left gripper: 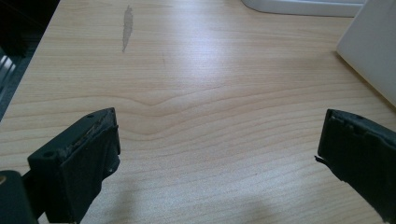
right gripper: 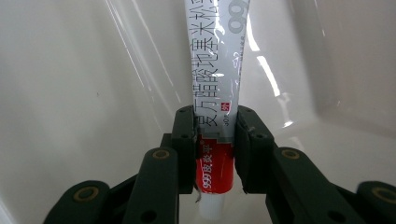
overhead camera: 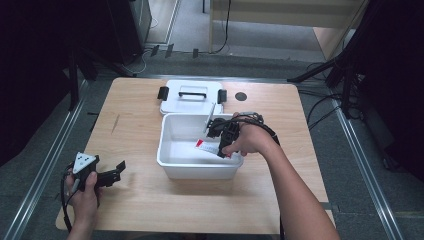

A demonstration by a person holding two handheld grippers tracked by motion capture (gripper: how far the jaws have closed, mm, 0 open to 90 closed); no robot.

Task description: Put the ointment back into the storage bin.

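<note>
Ointment tube held inside the white bin

The tube (right gripper: 215, 112) is clamped between the jaws of the right gripper (overhead camera: 223, 145), low within the bin (overhead camera: 169, 165); it is judged nearly placed, with only release left. The left gripper (overhead camera: 107, 175) is held idle over the table (left gripper: 196, 70), jaws wide and empty. The lid (overhead camera: 192, 102) lies behind, apparently still to be fitted.

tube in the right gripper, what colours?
The small ointment tube is silver-grey with dark printed characters and a red band near the right gripper; clearest in the right gripper view.
</note>
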